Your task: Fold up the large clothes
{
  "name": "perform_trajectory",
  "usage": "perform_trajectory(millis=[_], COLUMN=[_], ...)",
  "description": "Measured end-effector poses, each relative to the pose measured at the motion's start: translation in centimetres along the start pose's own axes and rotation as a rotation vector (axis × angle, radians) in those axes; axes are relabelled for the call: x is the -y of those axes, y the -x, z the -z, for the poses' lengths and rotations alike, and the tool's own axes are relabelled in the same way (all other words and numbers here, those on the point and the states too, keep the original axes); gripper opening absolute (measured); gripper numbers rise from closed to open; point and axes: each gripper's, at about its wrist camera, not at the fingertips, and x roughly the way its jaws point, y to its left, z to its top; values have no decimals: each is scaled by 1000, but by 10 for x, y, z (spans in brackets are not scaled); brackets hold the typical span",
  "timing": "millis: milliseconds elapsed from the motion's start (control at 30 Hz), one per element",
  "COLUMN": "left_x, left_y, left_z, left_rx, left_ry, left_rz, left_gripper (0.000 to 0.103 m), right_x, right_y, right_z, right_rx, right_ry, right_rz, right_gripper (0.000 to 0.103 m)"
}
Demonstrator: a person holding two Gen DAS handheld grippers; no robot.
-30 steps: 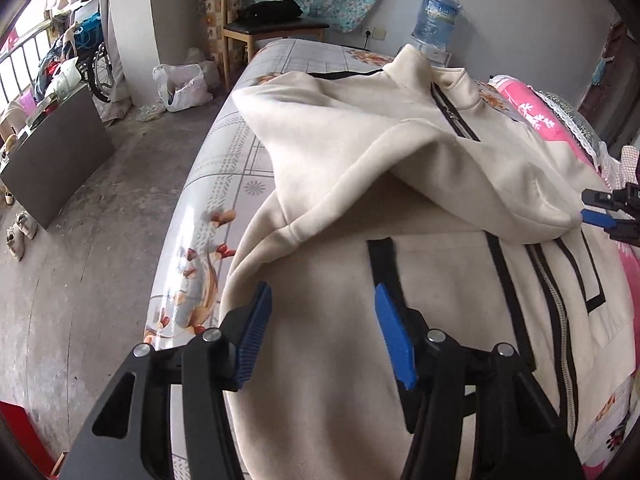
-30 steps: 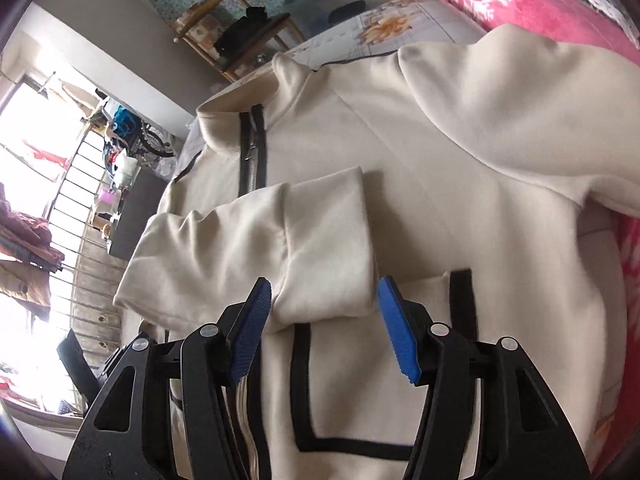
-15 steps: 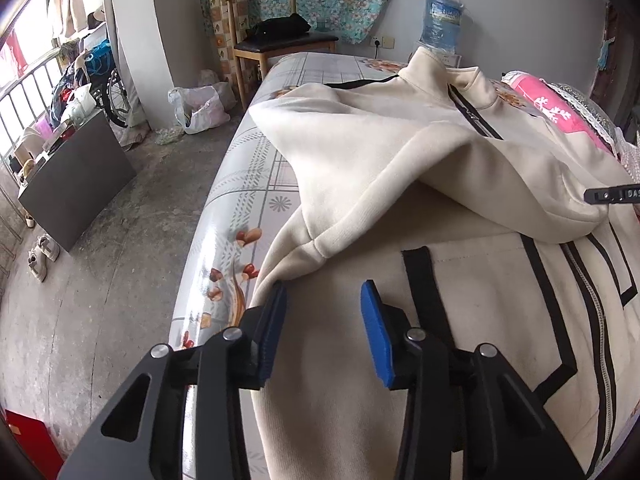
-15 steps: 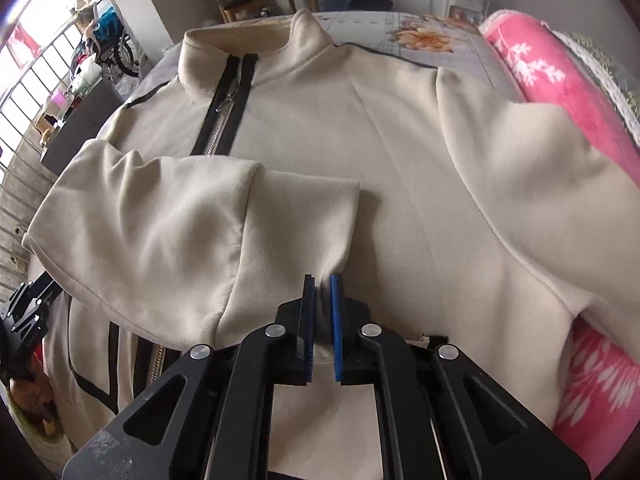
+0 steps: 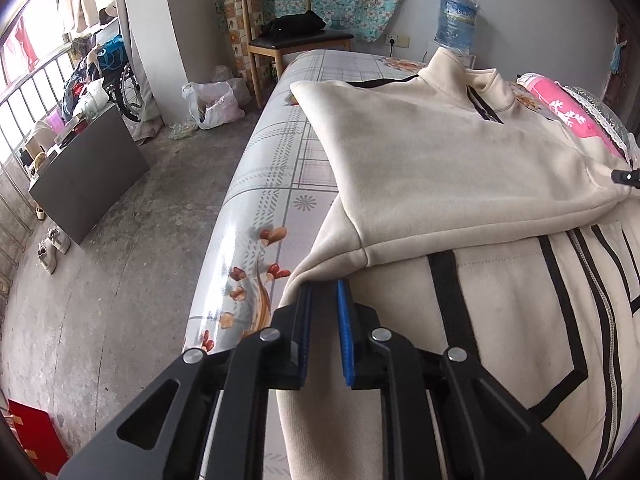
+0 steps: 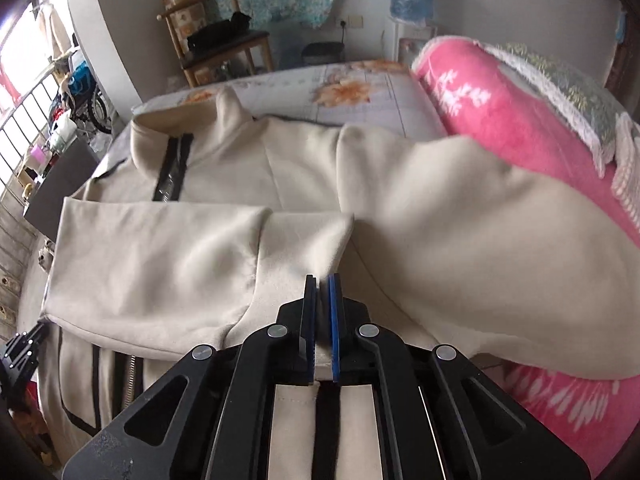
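A large cream zip jacket (image 5: pixel 460 160) with black trim lies on the bed, one sleeve folded across its chest. My left gripper (image 5: pixel 323 292) is shut on the jacket's left side edge, just under the folded sleeve's cuff. In the right wrist view the jacket (image 6: pixel 240 168) spreads ahead, and my right gripper (image 6: pixel 321 284) is shut on jacket fabric by the end of the folded sleeve (image 6: pixel 160 256). The other sleeve (image 6: pixel 480 248) drapes to the right over the pink blanket.
The bed has a glossy floral cover (image 5: pixel 256 208); its left edge drops to a concrete floor. A rolled pink blanket (image 6: pixel 520 120) lies along the right side. A wooden chair (image 5: pixel 292 36), a plastic bag (image 5: pixel 212 104) and a grey board (image 5: pixel 88 176) stand beyond the bed.
Both grippers went from wide open to shut on the jacket, the right one first. The left one moved forward to the jacket's side edge. The jacket has shifted in the right view.
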Motion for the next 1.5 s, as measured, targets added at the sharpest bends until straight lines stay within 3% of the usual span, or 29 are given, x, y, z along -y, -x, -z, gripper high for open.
perform_trajectory(millis=[167,333,433,567,700,800,933,1033,1133,1267,1433,1500], left_x=[-1,-1,-1,-4,-14,-15,-5,15,39,70,99,105], left_y=[0,0,0,7,37,66,80,67,44,4,-51,-56], left_z=[-2,-1,-1,0,-2,-13,-36,-53,-69,-86,-90,-86], left_rx=[-15,-23,-26,-41,-13,41,68,35,-8,-72,-168,-149], left_ry=[3,6,3,20,33,34,54,51,19,-8,-60,-92], left_rz=[1,1,2,46,80,96,150,180,190,217,145,104], left_gripper=[10,10,10,10,11,22,52,59,64,70,73,77], right_x=[19,14,12,13,9,-3,-25,-30,-28,-22,-12,-5], right_y=[-17,6,2,-20,2,9,-8,-29,-16,6,14,19], right_z=[4,-5,-6,0,-3,-8,-6,2,6,18,35,41], right_rx=[-34,42,29,-54,26,55,36,-19,-11,-11,-20,-18], right_ry=[-102,-72,-43,0,23,72,168,205,192,157,139,121], right_rz=[-92,-107,-92,-53,-29,-71,-80,-50,-51,-118,-98,-96], right_gripper=[5,5,5,10,27,30,40,43,46,51,52,52])
